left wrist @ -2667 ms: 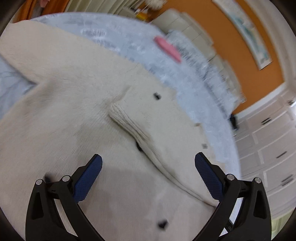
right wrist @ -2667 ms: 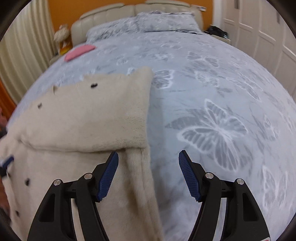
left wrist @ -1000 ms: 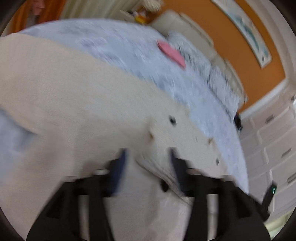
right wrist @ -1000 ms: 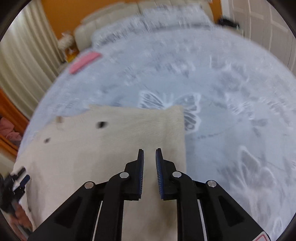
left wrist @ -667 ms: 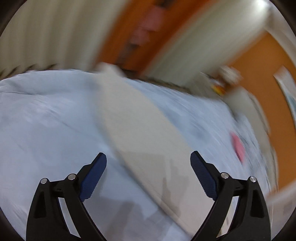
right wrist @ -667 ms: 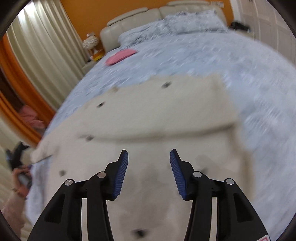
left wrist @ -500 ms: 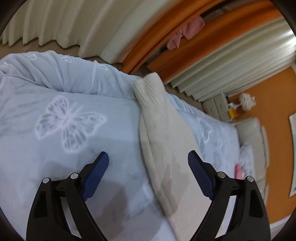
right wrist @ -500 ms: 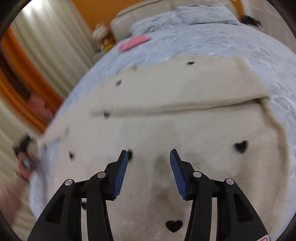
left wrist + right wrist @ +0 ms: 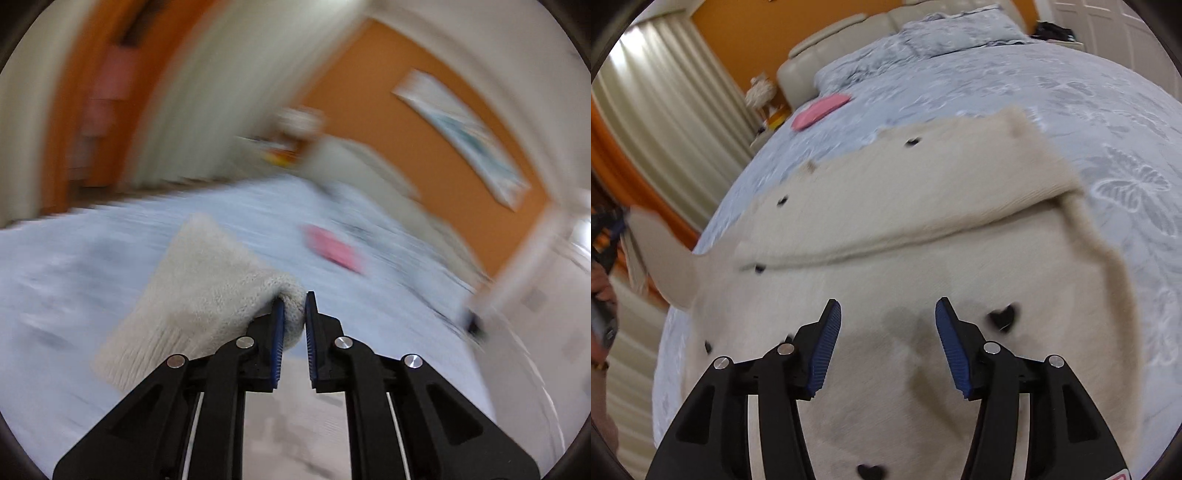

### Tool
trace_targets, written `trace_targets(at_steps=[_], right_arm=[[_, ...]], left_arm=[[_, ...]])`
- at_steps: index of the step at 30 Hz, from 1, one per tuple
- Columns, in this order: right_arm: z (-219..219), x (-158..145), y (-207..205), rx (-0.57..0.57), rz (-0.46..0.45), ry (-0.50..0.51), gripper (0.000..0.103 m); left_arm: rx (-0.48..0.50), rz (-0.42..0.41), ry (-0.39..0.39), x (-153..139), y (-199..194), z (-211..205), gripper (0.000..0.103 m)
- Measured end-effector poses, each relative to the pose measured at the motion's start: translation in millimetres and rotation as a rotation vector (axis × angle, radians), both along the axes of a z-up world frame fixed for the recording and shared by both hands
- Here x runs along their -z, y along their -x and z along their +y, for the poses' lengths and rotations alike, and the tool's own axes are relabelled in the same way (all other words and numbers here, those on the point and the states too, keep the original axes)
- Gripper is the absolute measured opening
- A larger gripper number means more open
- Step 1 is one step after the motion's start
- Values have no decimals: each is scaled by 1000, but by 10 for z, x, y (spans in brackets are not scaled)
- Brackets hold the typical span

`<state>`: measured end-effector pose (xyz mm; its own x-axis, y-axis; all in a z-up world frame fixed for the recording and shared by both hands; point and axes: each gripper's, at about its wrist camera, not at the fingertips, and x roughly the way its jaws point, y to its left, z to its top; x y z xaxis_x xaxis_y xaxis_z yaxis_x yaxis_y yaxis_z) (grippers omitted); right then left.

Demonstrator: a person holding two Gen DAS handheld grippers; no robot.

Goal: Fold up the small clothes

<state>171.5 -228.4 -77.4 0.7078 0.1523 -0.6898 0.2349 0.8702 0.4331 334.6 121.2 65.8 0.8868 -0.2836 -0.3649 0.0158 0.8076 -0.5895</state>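
Cream cardigan with black hearts lies spread on the butterfly-print bedspread, a pink item near the pillows beyond. Right gripper hovers over its body, jaws apart and holding nothing. Left gripper is clamped on the sleeve cuff, lifted off the bed.

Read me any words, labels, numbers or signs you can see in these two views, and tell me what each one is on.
No text can be read in either view.
Wall picture: blurred, no lettering shows.
Sweater: only black heart marks, no words.
Bedspread: butterfly pattern, no words.
Right gripper: a red mark at the lower frame edge, cut off and unreadable.
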Motion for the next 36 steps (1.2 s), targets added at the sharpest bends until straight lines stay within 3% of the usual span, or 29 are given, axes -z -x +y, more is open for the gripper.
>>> trace_targets(at_steps=[2, 3, 6, 7, 8, 10, 12, 14, 17, 20, 22, 25, 28, 30, 31, 32, 33, 34, 35, 36], right_arm=[[-118, -32, 14, 21, -6, -9, 57], [-194, -41, 18, 35, -6, -9, 58], [-359, -8, 19, 57, 16, -11, 59], [-379, 7, 8, 58, 25, -12, 59], [-435, 29, -11, 56, 42, -14, 59], [-495, 66, -47, 54, 61, -18, 60], [-572, 119, -69, 59, 64, -39, 61], [-601, 150, -75, 59, 65, -66, 61], [-553, 143, -134, 35, 55, -97, 61], [-349, 52, -291, -36, 38, -91, 61], [-84, -80, -439, -124, 18, -14, 63], [358, -276, -687, -239, -42, 119, 77], [799, -287, -1057, -337, -41, 248, 77], [1071, -157, -1363, -402, 11, 303, 77], [1131, -115, -1429, -414, 21, 317, 71], [1174, -81, -1509, -427, 27, 335, 40], [1186, -92, -1570, -441, 24, 339, 20], [1094, -177, -1594, -425, 12, 289, 7], [896, -335, -1545, -368, -39, 213, 7], [714, -462, -1460, -320, -79, 164, 7]], left_arm=[[182, -5, 25, -2, 110, -769, 11], [226, 10, 35, 57, 152, -990, 13], [325, 131, 116, 620, 314, -1633, 18], [349, 197, 127, 821, 335, -1759, 39], [385, 312, 123, 1116, 328, -1951, 61], [378, 384, 82, 1403, 400, -2036, 61], [318, 354, 45, 1519, 538, -1937, 63], [216, 298, 117, 1534, 644, -1636, 82], [113, 260, 220, 1526, 684, -1231, 89], [5, 265, 307, 1539, 493, -756, 90], [-49, 281, 354, 1650, 366, -575, 90], [-79, 315, 426, 1725, 57, -367, 90], [-68, 323, 415, 1756, -14, -274, 88], [-65, 313, 387, 1760, 1, -252, 84], [-69, 301, 379, 1757, 21, -254, 79], [-71, 294, 372, 1770, 150, -198, 67], [-72, 281, 363, 1771, 180, -117, 59], [-69, 275, 363, 1768, 168, -89, 43], [-72, 271, 372, 1769, 179, -42, 33], [-75, 265, 399, 1794, 209, 10, 30]])
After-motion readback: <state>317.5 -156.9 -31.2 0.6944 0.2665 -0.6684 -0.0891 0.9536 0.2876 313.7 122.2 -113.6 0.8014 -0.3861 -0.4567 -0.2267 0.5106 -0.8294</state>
